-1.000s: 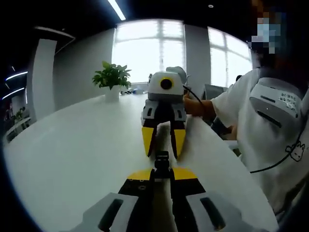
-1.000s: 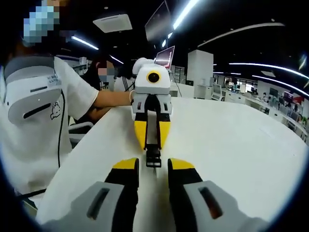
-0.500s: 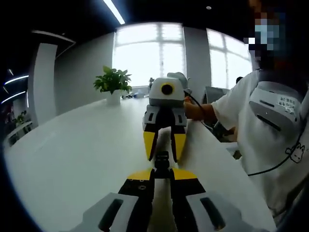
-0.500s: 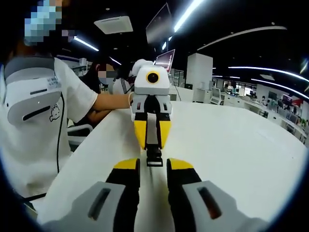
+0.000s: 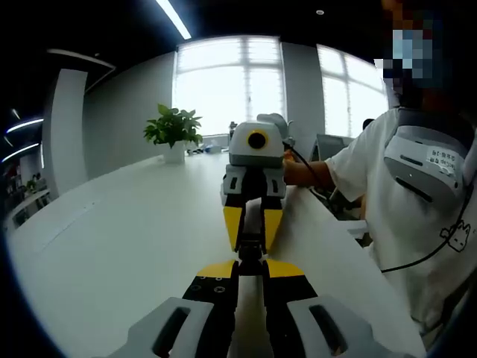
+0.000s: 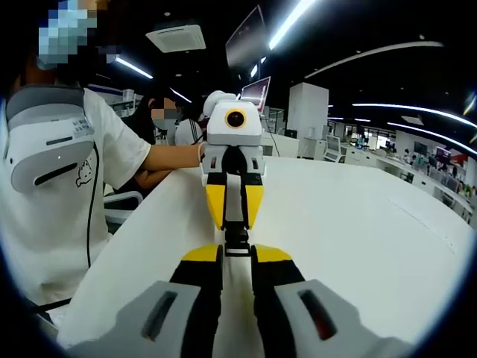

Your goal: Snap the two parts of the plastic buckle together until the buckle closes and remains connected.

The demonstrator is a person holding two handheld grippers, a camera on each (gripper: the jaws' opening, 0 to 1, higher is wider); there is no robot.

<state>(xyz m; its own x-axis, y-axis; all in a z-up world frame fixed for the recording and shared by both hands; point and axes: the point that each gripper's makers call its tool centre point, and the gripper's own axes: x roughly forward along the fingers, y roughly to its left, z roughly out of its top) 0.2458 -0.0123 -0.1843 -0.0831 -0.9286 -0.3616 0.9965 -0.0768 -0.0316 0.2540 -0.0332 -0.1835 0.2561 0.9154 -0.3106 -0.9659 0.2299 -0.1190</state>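
Yellow-tipped tongs meet nose to nose above the white table. Our left gripper is clamped on its half of the black plastic buckle; the right gripper has its tips drawn close around the other end, though we cannot tell whether they truly pinch it. The buckle sits between the two pairs of tips, held off the tabletop. To finish well, we judge both tongs should stay in one straight line and press squarely together (any twist could jam the prongs). The buckle looks small, dark and narrow; whether its halves have locked is too fine to read.
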